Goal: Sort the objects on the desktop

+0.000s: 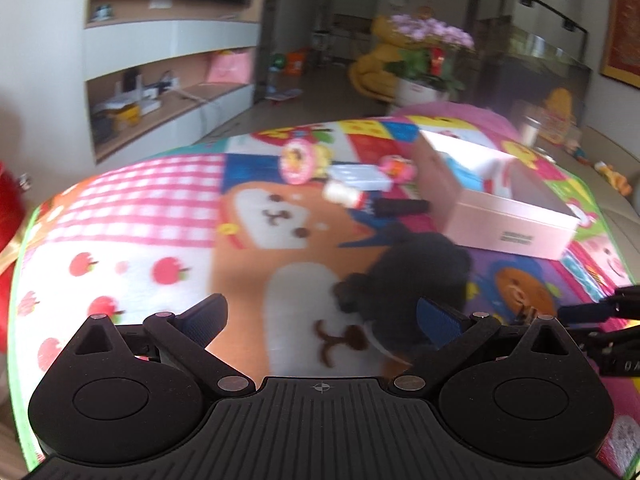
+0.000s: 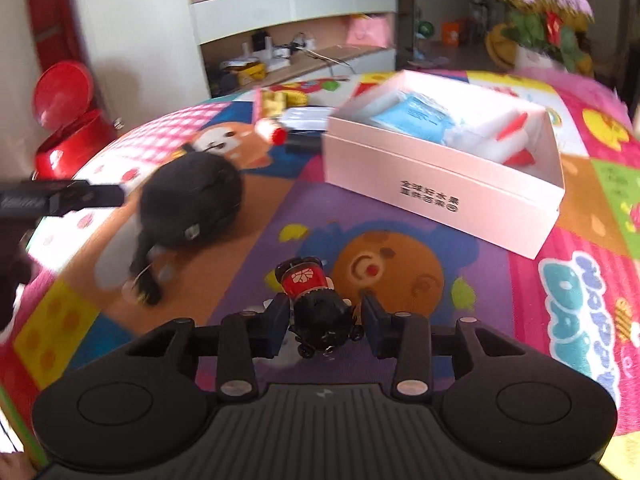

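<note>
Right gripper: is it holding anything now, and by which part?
The right gripper pinches the small red-and-black figurine across its black end; the red part sticks out forward. The left gripper is open, holding nothing.

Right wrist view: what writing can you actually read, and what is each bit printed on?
"全球好水果" on the near side wall of the pink box, upside down in this view.
A second line under it on the same wall: too blurred to read fully.
Blue bubble letters on the play mat: distorted, not readable.
Small tag on the black plush: too small.
Figurine in the right gripper: white emblem only, no words.
</note>
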